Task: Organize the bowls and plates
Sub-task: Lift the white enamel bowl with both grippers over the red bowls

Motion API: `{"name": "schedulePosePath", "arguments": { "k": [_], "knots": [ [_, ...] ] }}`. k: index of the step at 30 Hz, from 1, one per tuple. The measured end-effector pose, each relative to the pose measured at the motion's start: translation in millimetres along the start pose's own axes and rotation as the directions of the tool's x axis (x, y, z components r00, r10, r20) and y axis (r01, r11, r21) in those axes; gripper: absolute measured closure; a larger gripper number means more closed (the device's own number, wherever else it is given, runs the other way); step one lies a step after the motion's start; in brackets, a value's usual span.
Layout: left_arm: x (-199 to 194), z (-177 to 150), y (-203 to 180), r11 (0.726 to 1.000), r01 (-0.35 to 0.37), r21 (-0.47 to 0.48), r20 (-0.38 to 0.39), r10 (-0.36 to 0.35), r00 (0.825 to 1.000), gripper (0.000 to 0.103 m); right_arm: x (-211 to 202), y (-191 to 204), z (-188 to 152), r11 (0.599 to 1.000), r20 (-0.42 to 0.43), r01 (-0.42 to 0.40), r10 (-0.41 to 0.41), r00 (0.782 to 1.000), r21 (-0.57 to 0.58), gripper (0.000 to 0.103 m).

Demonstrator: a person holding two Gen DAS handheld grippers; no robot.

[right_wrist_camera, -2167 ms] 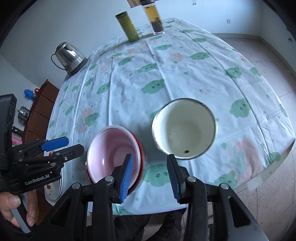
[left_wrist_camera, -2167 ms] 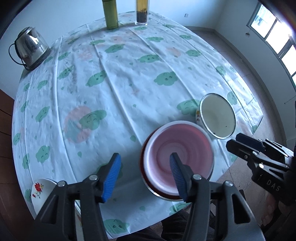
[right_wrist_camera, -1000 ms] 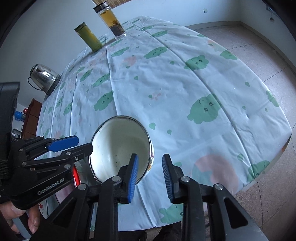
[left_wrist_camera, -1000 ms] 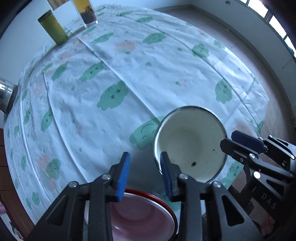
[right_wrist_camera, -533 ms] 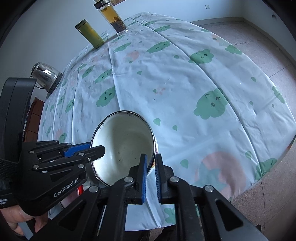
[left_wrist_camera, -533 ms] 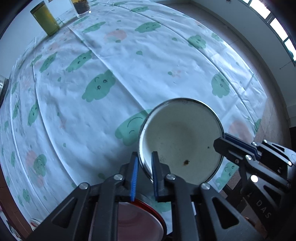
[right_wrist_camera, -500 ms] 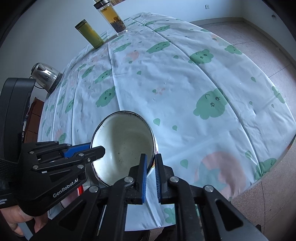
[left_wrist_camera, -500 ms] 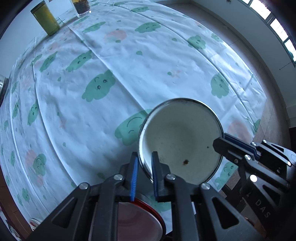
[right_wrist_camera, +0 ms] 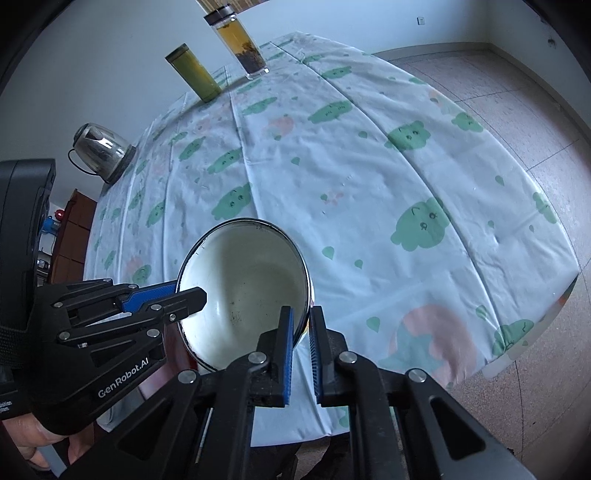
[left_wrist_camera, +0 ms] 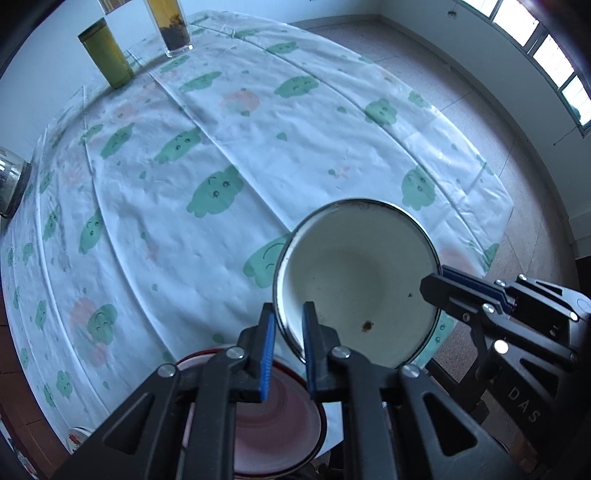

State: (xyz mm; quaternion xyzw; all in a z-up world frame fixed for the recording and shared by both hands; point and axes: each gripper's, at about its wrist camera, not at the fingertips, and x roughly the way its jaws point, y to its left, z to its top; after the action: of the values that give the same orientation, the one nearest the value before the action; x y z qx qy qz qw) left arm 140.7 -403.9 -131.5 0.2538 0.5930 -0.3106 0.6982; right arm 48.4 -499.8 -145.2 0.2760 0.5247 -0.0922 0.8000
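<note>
A white enamel bowl with a dark rim is held between both grippers, above the table's near edge. My left gripper is shut on its near-left rim. My right gripper is shut on its right rim; the bowl also shows in the right wrist view. The right gripper shows at the bowl's right side in the left wrist view. A pink bowl in a red-rimmed plate sits on the table below my left gripper, partly hidden by it.
The round table wears a white cloth with green clouds. A green canister and a glass tea bottle stand at the far side. A glass kettle stands far left. A small flowered dish lies at the near-left edge.
Both grippers closed on the white bowl's rim, left and right. Since half a second ago the bowl has come up and shifted slightly; the pink bowl stays on the table.
</note>
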Motion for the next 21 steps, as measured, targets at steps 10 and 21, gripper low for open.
{"name": "schedulePosePath", "arguments": {
  "k": [10,21],
  "knots": [
    [-20,-8,8,1.0,0.017,-0.018,0.022,-0.017,1.0,0.092,-22,16,2,0.999,0.028,-0.011,0.012,1.0,-0.03,0.093],
    [-41,-25,23,0.997,0.034,-0.064,0.048,-0.031,0.998,0.092,-31,36,-3,0.997,0.033,-0.019,0.021,0.999,-0.075,0.093]
  ]
}}
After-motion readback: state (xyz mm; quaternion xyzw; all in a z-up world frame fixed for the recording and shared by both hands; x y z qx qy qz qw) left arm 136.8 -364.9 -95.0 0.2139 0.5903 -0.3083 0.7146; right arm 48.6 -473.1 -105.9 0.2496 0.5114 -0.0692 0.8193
